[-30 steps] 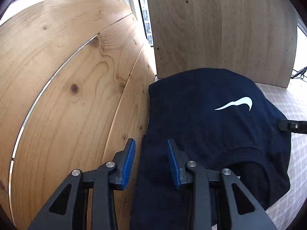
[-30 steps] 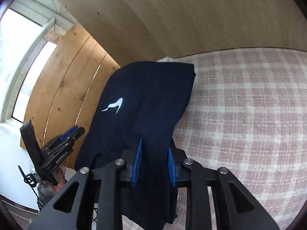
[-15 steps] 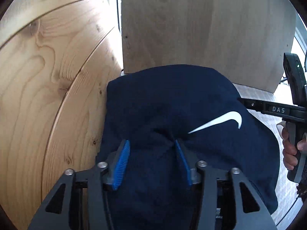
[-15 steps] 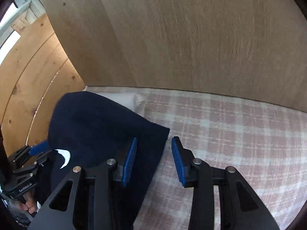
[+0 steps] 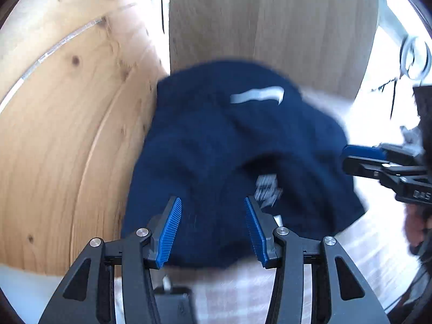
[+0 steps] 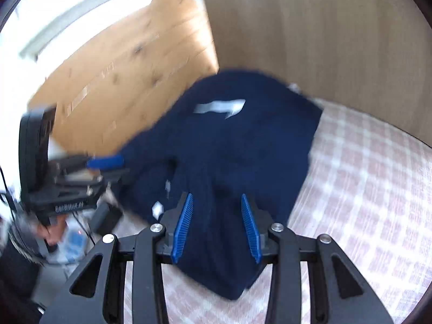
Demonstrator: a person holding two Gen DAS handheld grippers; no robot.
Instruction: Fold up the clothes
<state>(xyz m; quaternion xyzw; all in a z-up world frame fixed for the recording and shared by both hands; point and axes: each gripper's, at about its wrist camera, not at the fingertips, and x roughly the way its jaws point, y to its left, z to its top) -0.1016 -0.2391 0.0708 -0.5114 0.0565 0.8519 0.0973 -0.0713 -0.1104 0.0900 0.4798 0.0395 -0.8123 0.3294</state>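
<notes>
A folded navy shirt (image 5: 216, 140) with a white swoosh lies on the checked cloth by the wooden corner; it also shows in the right wrist view (image 6: 243, 145). My left gripper (image 5: 213, 229) is open and empty just above the shirt's near edge. My right gripper (image 6: 217, 226) is open and empty over the shirt's near end. Each gripper shows in the other's view: the right one (image 5: 378, 159) at the shirt's right side, the left one (image 6: 89, 170) at its left. Both frames are motion-blurred.
A pink and white checked cloth (image 6: 364, 189) covers the surface. A pine board wall (image 5: 67, 124) stands on the left and a plywood panel (image 5: 270, 21) behind the shirt. A bright window (image 6: 67, 13) shows beyond.
Both grippers have let go of the shirt and opened wide. They have pulled back toward me, and the shirt lies folded in the corner.
</notes>
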